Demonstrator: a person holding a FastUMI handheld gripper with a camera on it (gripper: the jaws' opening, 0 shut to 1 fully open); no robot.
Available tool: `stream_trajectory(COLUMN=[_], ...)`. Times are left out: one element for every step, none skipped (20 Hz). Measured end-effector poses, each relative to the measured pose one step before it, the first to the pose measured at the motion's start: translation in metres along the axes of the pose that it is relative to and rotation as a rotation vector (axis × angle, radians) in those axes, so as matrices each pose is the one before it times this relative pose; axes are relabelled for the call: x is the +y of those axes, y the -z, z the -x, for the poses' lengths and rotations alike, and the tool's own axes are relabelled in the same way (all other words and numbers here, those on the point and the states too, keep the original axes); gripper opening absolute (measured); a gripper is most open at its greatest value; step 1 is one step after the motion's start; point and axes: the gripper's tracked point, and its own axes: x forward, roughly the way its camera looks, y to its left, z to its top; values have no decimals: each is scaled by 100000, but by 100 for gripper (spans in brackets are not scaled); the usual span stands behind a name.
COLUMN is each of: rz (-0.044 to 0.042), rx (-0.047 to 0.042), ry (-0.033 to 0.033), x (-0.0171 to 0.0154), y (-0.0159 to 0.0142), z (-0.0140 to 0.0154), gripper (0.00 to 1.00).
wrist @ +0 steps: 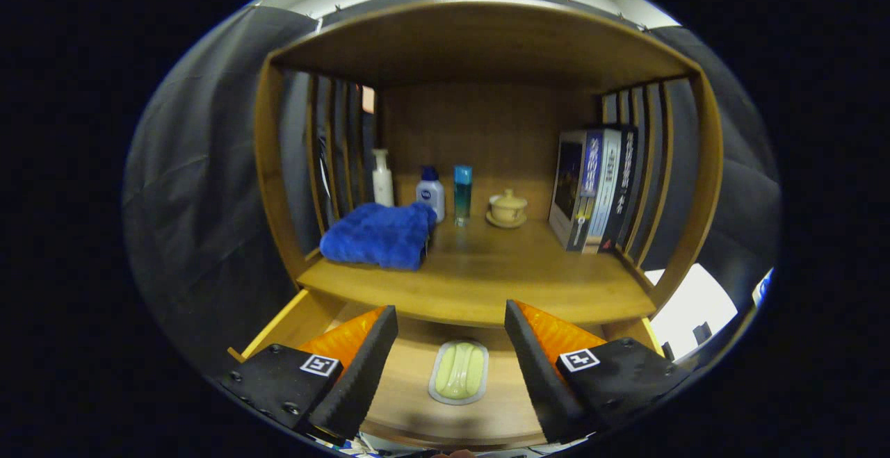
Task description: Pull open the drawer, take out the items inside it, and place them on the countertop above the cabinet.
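In the open drawer (306, 315), just below the front edge of the countertop (480, 284), lies a soap dish (458, 372) — a pale oval tray with a light green bar of soap in it. It rests flat on the drawer floor, between the two fingers and a little ahead of them, at about 12 o'clock from the gripper (450, 326). The fingers stand wide apart and hold nothing; neither one touches the dish.

On the countertop, a folded blue towel (379, 234) sits at about 10 o'clock from the gripper. Behind it, along the back wall, stand a white pump bottle (382, 178), a white bottle with a blue cap (430, 192), a blue-green bottle (462, 194) and a small lidded cup on a saucer (507, 208). Some books (594, 190) stand at about 1 o'clock.

I judge the dish to be light and stiff, probably of plastic, but the soap is loose in it and may be slippery — if the dish tilts, the bar can slide out. The safest hold seems to be across the short width of the oval, with the fingers pressing on the two long rims, and keeping it level on the way up. The rim is low, so the fingers must go down close to the drawer floor. The bare middle of the countertop looks a good place for it.
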Motion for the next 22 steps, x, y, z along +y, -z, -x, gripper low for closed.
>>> stream_trajectory(rz=[-1116,-1141,-1469,-1339,-523,-241,-212,-800,-709,-1057,-741,-326,-434,-292,69,412,601,-52,-797,-1397,-978,-883], rx=[4779,5224,4984,4295,4280,3679,4233,3867,3395,2691,2655,2099,1739,1365,1055,945,840,338,620,506,1082,1089], ry=[1330,855,192,412,1014,778,-226,-310,122,830,-99,262,616,-540,-147,357,401,372,-119,-75,-244,320], x=[-259,-75,28,-131,-176,-125,109,33,-17,-236,127,-75,-137,164,107,-214,-105,-143,7,-34,-56,-142], y=[823,981,1050,1034,1020,867,1068,1057,692,497,455,319,269,208,169,232,208,88,198,147,341,293], z=[-1156,-1008,-1018,-777,-946,-752,-866,-682,-611,-658,-367,-400,-391,-306,-310,-241,-76,-265,-249,-124,-257,-123], gripper=[100,100,100,100,100,100,100,100,99,99,100,99,98,96,92,88,86,84,83,75,69,63])
